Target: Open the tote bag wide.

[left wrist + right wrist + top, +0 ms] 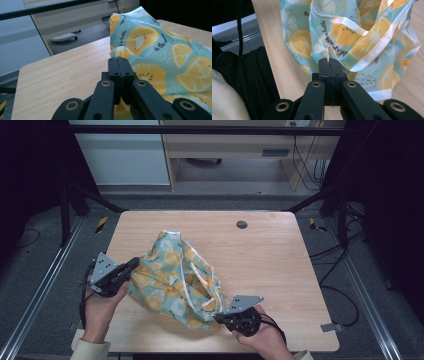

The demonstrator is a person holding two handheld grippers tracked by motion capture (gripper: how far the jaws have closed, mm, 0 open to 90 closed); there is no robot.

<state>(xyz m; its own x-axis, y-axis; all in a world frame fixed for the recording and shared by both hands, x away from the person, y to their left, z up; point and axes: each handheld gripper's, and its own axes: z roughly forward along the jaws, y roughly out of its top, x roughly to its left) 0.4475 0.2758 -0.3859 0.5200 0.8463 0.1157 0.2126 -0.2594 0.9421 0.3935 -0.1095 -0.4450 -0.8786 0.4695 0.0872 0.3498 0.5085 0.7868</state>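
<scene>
A teal fabric bag (pixel 172 277) printed with yellow lemon slices lies bunched on the left half of the wooden table (pixel 270 265). My left gripper (pixel 134 264) is shut on the bag's left edge; in the left gripper view the jaws (pixel 119 59) press together on the cloth (pixel 160 57). At the bag's near right corner my right gripper (pixel 220 312) is shut on the white-trimmed rim. The right gripper view shows the rim (pixel 352 27) pinched at the jaw tips (pixel 328 60), with the bag's mouth gaping beyond.
A round grey grommet (pixel 242 224) sits in the tabletop near its far edge. Black frame posts (pixel 70 200) stand at both far corners. Cables (pixel 340 265) trail on the floor to the right. Wooden furniture (pixel 240 150) stands beyond the table.
</scene>
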